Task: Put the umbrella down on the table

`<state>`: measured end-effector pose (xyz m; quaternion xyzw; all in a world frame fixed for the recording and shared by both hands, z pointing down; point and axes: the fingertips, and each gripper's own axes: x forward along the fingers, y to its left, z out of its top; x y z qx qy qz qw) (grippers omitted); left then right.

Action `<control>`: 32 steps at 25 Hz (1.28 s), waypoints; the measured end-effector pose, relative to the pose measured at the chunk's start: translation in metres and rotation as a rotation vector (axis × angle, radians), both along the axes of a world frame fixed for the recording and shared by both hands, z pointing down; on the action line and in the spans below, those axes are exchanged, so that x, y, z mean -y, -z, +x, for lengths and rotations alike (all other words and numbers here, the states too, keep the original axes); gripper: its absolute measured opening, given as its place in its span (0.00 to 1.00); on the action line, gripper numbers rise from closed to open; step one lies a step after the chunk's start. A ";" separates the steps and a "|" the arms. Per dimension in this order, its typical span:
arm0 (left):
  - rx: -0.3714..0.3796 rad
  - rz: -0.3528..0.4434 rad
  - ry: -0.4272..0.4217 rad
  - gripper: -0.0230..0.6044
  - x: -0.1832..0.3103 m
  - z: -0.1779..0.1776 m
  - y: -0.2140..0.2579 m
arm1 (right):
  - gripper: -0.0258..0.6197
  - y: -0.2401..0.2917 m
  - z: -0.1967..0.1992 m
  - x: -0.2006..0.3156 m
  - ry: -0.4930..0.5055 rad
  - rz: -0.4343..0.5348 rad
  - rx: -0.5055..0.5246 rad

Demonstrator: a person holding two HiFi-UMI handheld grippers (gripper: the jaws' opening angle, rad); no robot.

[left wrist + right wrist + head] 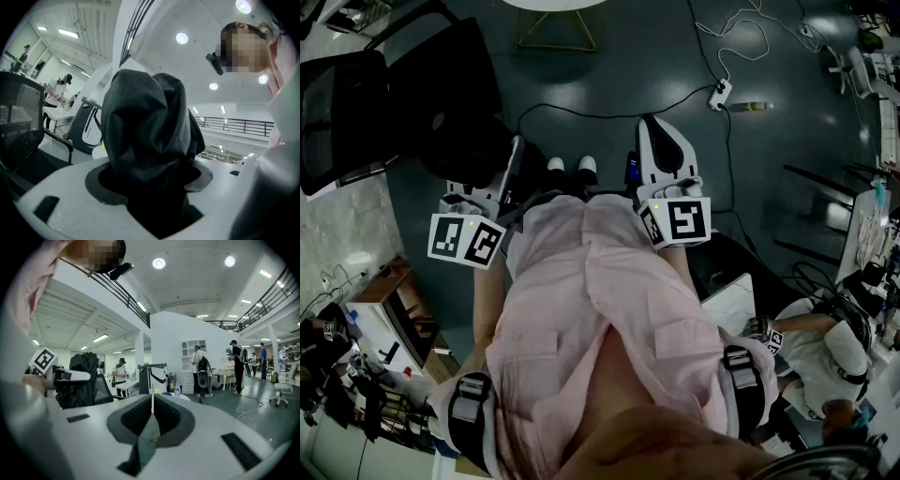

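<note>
A black folded umbrella (145, 122) fills the middle of the left gripper view as a bunched dark bundle. My left gripper (150, 176) is shut on it, with the jaws standing wide around the fabric. In the head view the umbrella (450, 103) juts out ahead of the left gripper (508, 173), over the floor. The right gripper view shows the umbrella (80, 380) at its left edge, in the left gripper's grasp. My right gripper (152, 411) is shut, its pads almost touching with nothing between them. It points forward beside the left one (661, 131).
A black office chair (337, 112) stands at the left. A white round table (555, 4) on gold legs is ahead at the top edge. A power strip (719, 94) and cables lie on the floor. A seated person (825, 347) is at the lower right. Cluttered desks line both sides.
</note>
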<state>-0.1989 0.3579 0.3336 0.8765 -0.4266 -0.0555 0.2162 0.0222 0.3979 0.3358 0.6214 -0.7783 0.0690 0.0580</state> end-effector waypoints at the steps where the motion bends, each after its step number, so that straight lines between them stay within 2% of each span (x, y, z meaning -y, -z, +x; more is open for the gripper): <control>1: -0.002 -0.002 0.002 0.55 -0.001 0.002 0.000 | 0.09 0.000 0.002 -0.001 -0.001 0.001 0.001; 13: -0.012 0.017 0.040 0.55 -0.007 0.034 0.005 | 0.09 -0.009 0.043 -0.013 0.013 0.001 0.032; 17: -0.019 0.029 0.072 0.55 -0.005 0.039 0.004 | 0.09 -0.013 0.054 -0.012 0.042 0.006 0.087; 21: -0.023 0.017 0.091 0.55 -0.001 0.039 0.001 | 0.10 -0.018 0.061 -0.009 0.033 -0.018 0.086; 27: -0.030 0.016 0.098 0.55 0.026 0.028 -0.001 | 0.10 -0.026 0.055 0.015 0.024 -0.049 0.087; 32: -0.038 0.022 0.075 0.55 0.068 0.020 -0.001 | 0.09 -0.021 0.041 0.058 0.018 -0.047 0.084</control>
